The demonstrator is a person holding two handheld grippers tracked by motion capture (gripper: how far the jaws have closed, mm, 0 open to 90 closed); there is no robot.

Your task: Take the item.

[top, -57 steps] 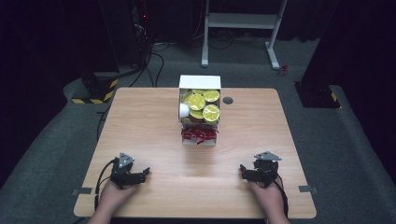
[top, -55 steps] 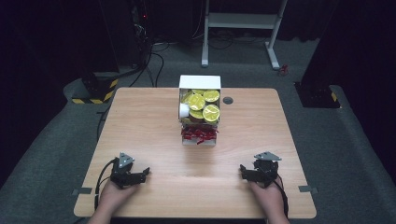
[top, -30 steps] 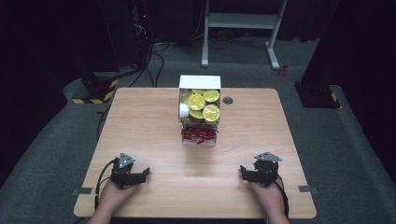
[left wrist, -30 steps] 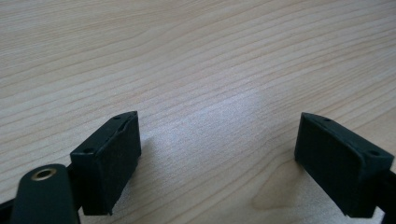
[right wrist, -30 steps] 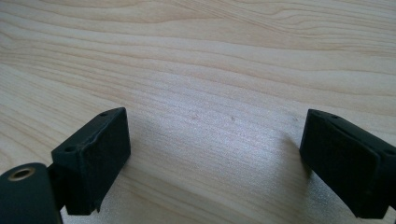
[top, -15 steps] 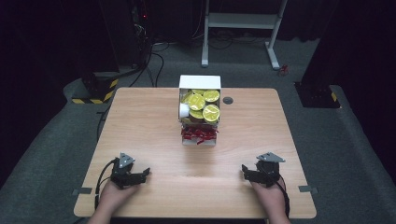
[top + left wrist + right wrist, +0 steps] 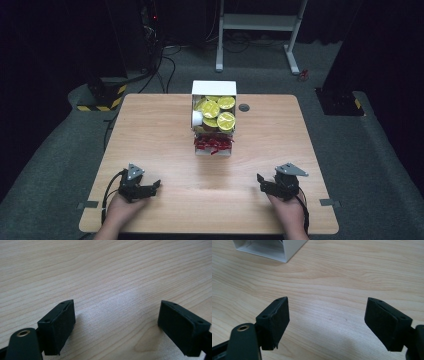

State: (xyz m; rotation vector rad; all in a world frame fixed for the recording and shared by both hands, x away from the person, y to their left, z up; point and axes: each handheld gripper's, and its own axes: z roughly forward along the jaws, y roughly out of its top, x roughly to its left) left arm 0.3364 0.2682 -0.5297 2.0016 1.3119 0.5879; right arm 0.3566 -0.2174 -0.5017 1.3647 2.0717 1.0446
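A white box (image 7: 214, 88) stands at the table's far middle, filled with several yellow-lidded cups (image 7: 218, 110) and one white cup lying on its side (image 7: 197, 118). Red wrapped pieces (image 7: 212, 143) fill its lower front compartment. My left gripper (image 7: 145, 187) rests on the wood at the near left, open, its jaws wide apart over bare table (image 7: 112, 290). My right gripper (image 7: 266, 183) sits at the near right, open too, with nothing between its jaws. The box's white corner (image 7: 284, 250) shows at the top left of the right gripper view.
The wooden table (image 7: 150, 130) has a dark round cable hole (image 7: 244, 107) right of the box. Beyond the table are a white metal stand (image 7: 260, 22), black-and-yellow striped blocks (image 7: 102, 97) and dark curtains. A hand holds each gripper near the front edge.
The right gripper has shifted slightly to the right and a little toward the front edge. The left gripper and the box have not moved.
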